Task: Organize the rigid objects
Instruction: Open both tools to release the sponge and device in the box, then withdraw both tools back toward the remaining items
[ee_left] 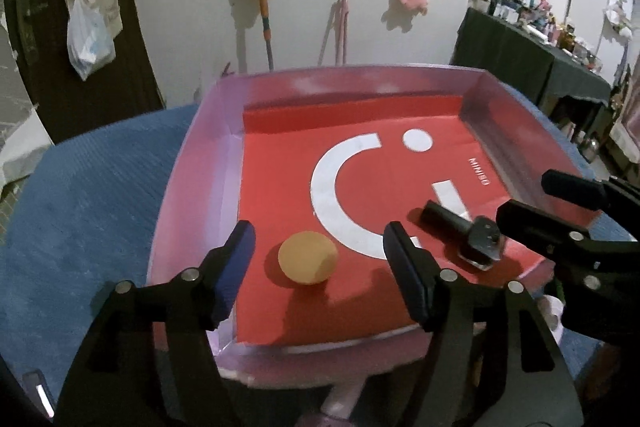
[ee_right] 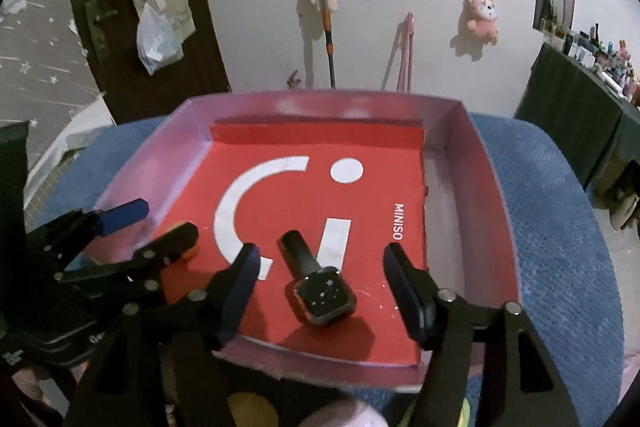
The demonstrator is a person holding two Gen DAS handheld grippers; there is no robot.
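Observation:
A pink box (ee_left: 192, 163) lined with a red Miniso sheet (ee_left: 280, 155) stands on a blue cloth. An orange ball (ee_left: 308, 257) lies on the sheet between the fingers of my left gripper (ee_left: 320, 247), which is open and empty just above it. A black nail polish bottle (ee_right: 320, 287) lies on its side on the sheet between the fingers of my right gripper (ee_right: 320, 275), which is open and empty. The bottle also shows in the left wrist view (ee_left: 464, 231), with the right gripper (ee_left: 548, 203) beside it. The left gripper (ee_right: 160, 227) hides most of the ball (ee_right: 192, 247) in the right wrist view.
The blue cloth (ee_right: 560, 247) surrounds the box (ee_right: 492, 207). A white wall behind holds plush toys (ee_right: 484, 15) and a mop (ee_right: 326, 15). A dark door (ee_left: 60, 27) stands at the left. A cluttered dark table (ee_left: 540, 51) stands at the right.

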